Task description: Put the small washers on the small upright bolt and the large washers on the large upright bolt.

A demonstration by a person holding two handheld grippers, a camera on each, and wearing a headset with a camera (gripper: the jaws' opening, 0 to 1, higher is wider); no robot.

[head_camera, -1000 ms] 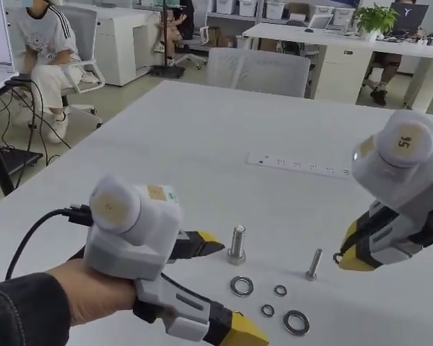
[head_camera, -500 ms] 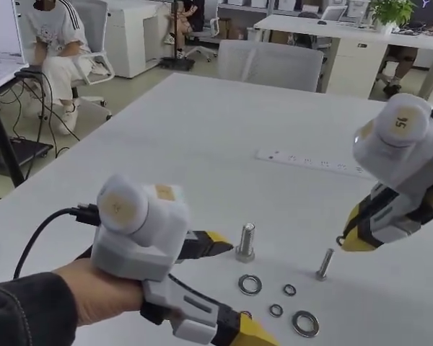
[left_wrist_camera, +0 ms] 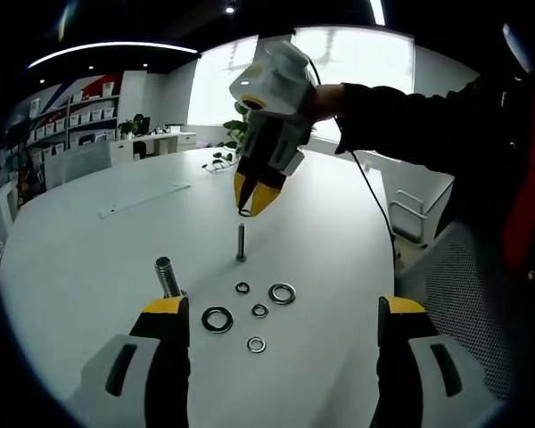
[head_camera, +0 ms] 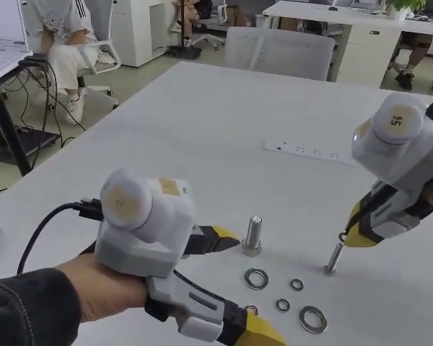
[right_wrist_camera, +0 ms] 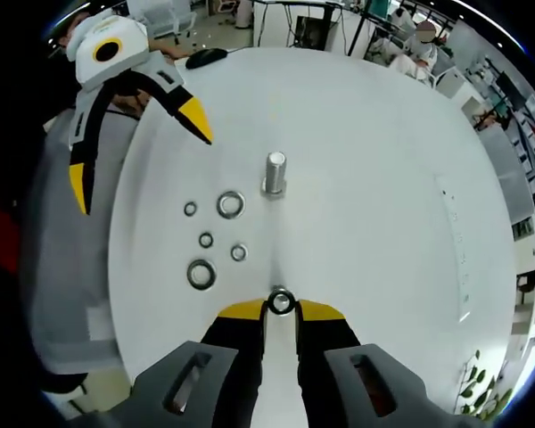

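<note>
The left gripper (left_wrist_camera: 283, 308) stands at six o'clock, jaws wide apart, with five washers (left_wrist_camera: 218, 319) just beyond. At twelve o'clock the right gripper (left_wrist_camera: 256, 198) pinches a small washer (left_wrist_camera: 245, 212) directly above the small bolt (left_wrist_camera: 241, 242).

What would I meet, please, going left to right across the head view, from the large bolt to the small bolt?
large bolt → near small washer → far small washer → near large washer → small bolt. The far large washer overlaps the large bolt, so it is left out.

Left hand-held gripper (head_camera: 247, 286) gapes wide; right hand-held gripper (head_camera: 351, 237) points down, pinching a small washer (right_wrist_camera: 281, 302).
</note>
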